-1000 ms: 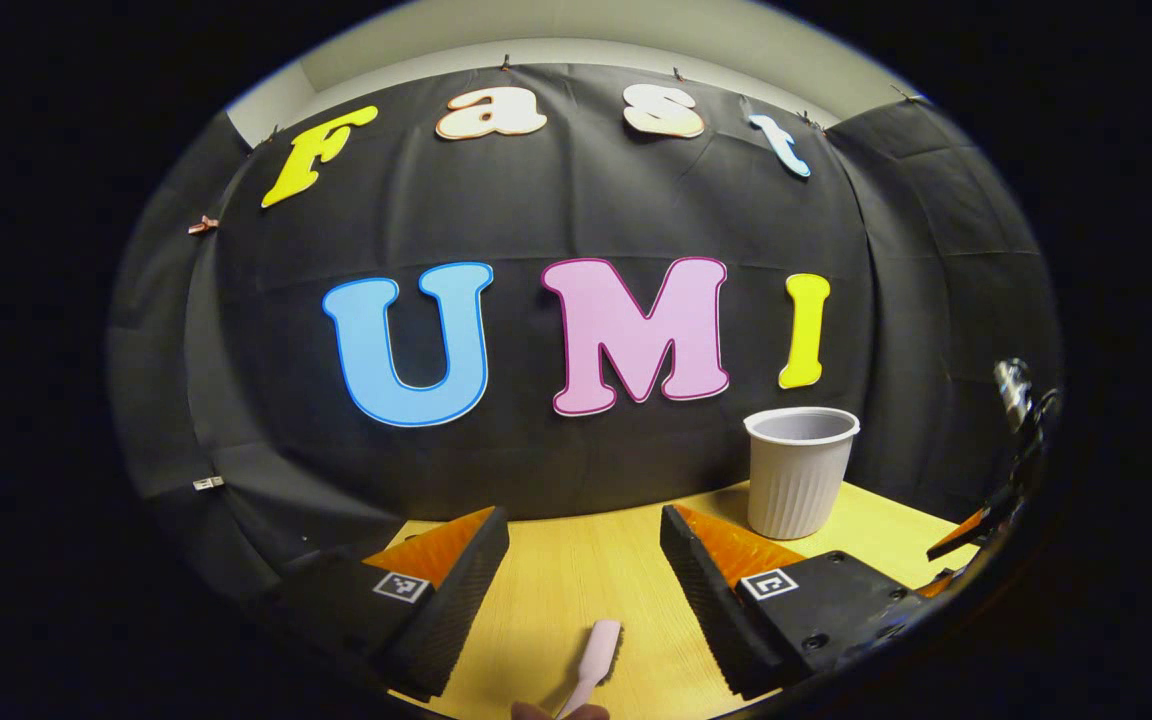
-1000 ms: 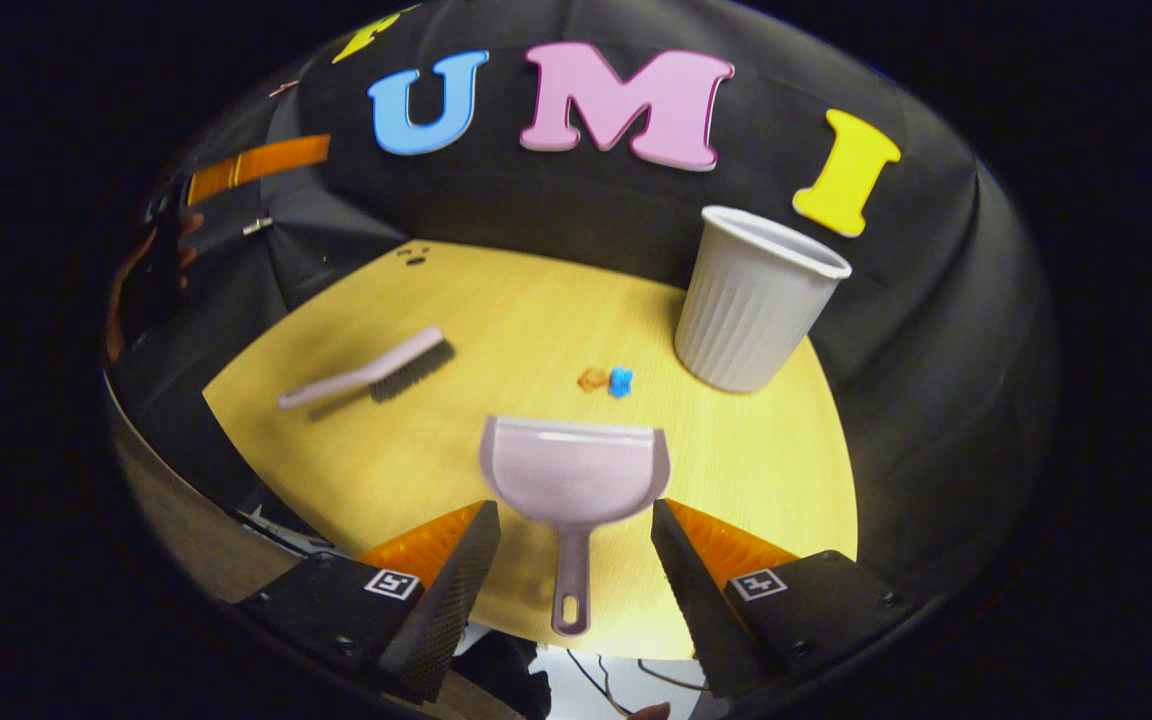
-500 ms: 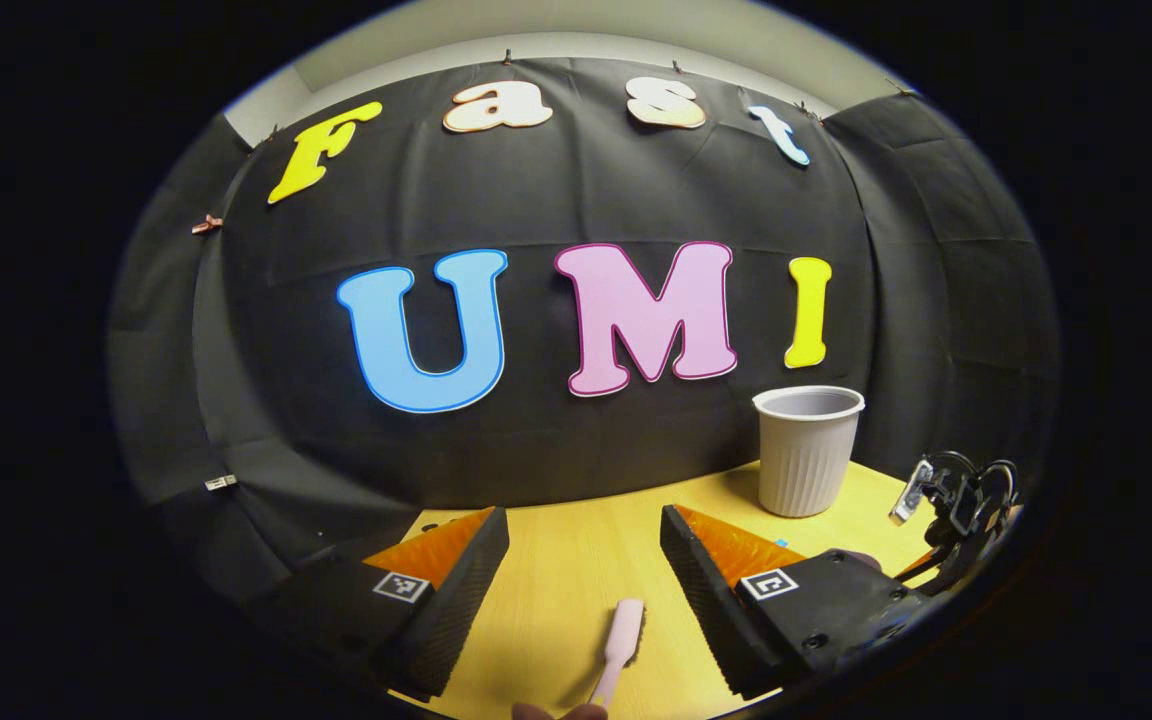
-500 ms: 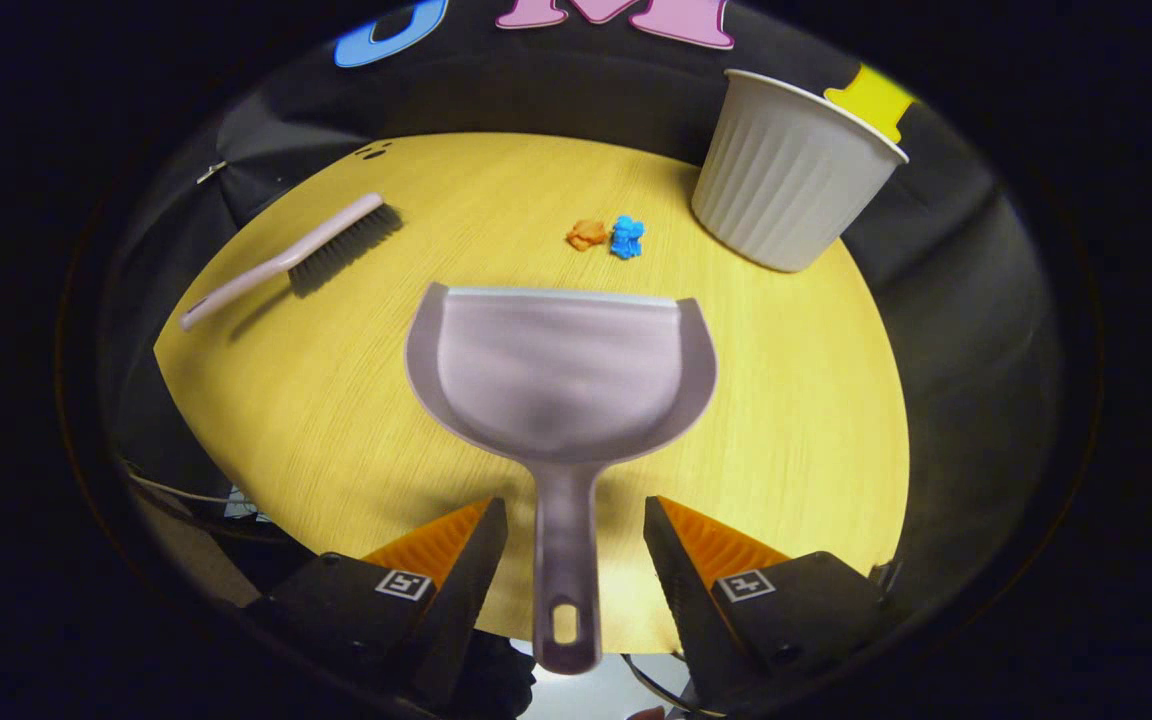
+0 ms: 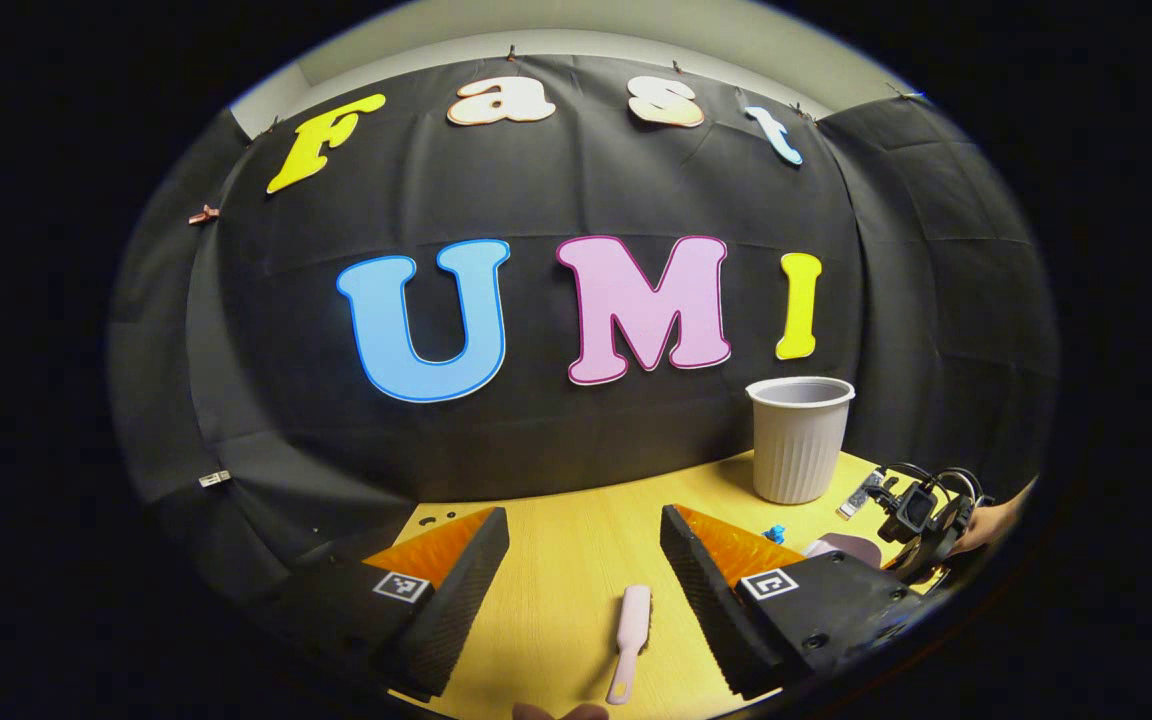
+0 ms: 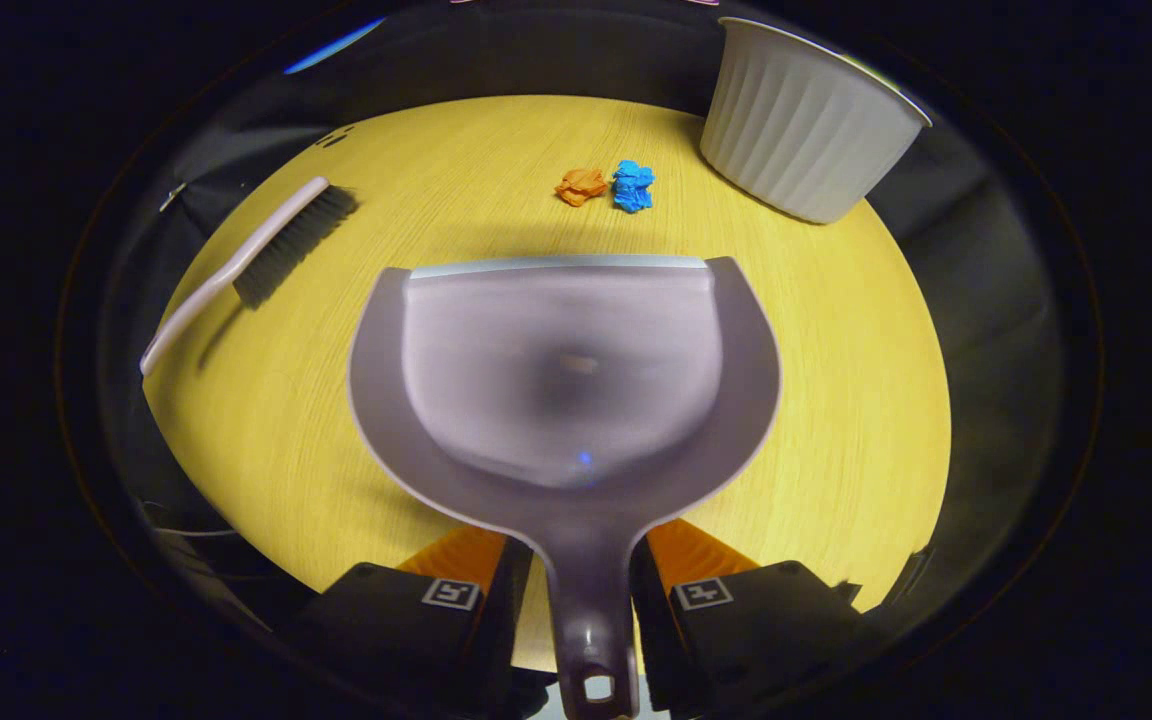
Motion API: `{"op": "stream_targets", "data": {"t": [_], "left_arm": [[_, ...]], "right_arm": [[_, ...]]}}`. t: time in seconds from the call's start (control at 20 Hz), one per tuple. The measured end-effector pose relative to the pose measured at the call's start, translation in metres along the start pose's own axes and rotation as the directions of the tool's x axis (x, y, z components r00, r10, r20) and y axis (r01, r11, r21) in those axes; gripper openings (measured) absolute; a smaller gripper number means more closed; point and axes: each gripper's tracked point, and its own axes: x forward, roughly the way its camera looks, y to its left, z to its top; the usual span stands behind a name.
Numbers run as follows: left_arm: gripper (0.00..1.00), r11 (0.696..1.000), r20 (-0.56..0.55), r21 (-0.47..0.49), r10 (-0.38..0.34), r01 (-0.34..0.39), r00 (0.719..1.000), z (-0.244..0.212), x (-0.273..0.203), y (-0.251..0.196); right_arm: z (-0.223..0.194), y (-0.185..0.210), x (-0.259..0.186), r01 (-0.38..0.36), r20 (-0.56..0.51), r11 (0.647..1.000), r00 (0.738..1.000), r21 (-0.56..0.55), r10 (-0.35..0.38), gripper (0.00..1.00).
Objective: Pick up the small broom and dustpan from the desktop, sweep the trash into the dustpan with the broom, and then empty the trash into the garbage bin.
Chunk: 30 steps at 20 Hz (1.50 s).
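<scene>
Right gripper (image 6: 581, 600): jaws clamped on dustpan (image 6: 566, 370) handle, pan centre frame, flat on bench (image 6: 836, 400). Left gripper (image 5: 584, 570): jaws apart above broom (image 5: 630, 640), which lies lower centre. Orange scrap (image 6: 581, 186) touching blue scrap (image 6: 633, 186) upper centre, just beyond pan lip. Bin (image 6: 806, 120) upper right.

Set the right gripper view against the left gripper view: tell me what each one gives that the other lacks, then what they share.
Right gripper view: the orange scrap, and the right gripper with its jaws closed on the dustpan handle.
Left gripper view: the left gripper, jaws open, with the broom ahead on the table, and a hand holding the right gripper.
Shared: broom, blue scrap, bin, table.
</scene>
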Motion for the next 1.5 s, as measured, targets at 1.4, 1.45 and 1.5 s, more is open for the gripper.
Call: {"op": "stream_targets", "data": {"t": [1.4,1.45,1.5], "left_arm": [[0.89,0.982,-0.662,-0.122,-0.19,0.145,0.725,-0.248,0.074,-0.054],[0.89,0.981,-0.683,-0.127,-0.195,0.149,0.704,-0.259,0.076,-0.056],[0.89,0.979,-0.7,-0.132,-0.203,0.155,0.685,-0.269,0.079,-0.059]], "right_arm": [[0.015,-0.025,-0.082,-0.087,0.175,0.996,0.98,-0.031,0.091,0.32],[0.011,-0.028,-0.081,-0.081,0.168,0.996,0.982,-0.028,0.085,0.41],[0.008,-0.029,-0.081,-0.078,0.162,0.997,0.984,-0.022,0.08,0.41]]}}
